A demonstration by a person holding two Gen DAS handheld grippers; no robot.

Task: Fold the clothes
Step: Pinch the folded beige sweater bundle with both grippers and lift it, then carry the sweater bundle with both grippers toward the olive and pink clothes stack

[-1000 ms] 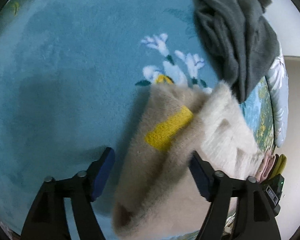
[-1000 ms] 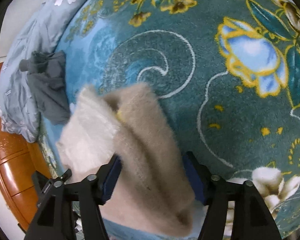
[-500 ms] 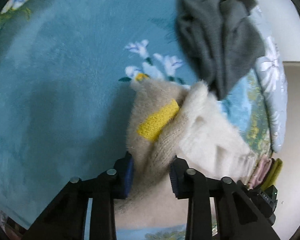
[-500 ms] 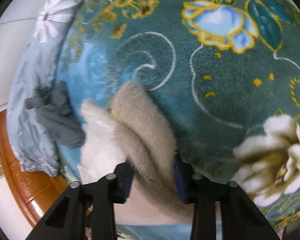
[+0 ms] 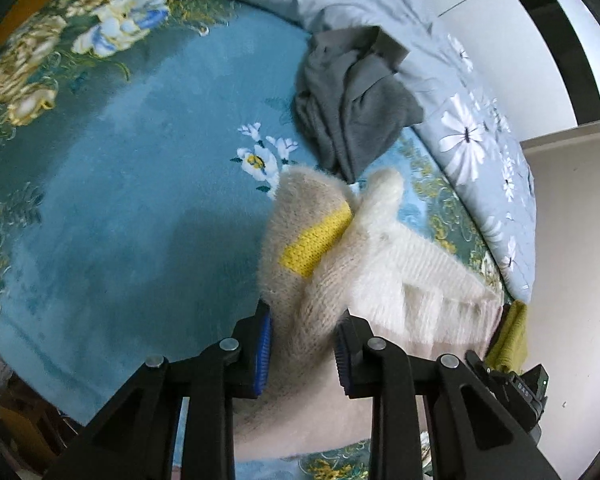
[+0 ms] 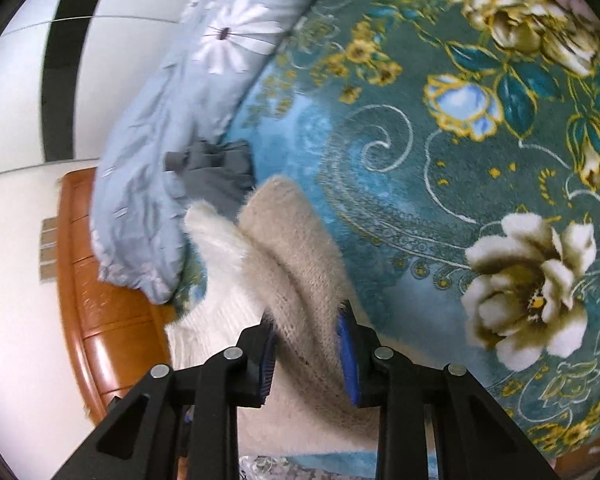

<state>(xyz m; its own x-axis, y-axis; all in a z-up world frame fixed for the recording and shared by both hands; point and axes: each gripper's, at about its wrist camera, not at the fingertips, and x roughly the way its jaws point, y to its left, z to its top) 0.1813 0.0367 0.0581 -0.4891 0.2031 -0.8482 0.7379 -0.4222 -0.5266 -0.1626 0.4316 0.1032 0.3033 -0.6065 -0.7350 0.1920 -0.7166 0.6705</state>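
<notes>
Lifted since earlier: sweater point(image 5: 320, 280) in both closing grippers.

Left gripper point(image 5: 303, 346) with matte black angular linkage arms, round silver pivot screws, ribbed blue pads point(image 5: 263, 350) lining both fingers, right gripper point(image 6: 307, 354) of identical black build, same silver screws, blue pads point(image 6: 347, 354)

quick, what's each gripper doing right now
Left gripper: jaws closing, pads pinching the fuzzy beige sweater.
Right gripper: jaws closing, pads pinching the same sweater.
</notes>
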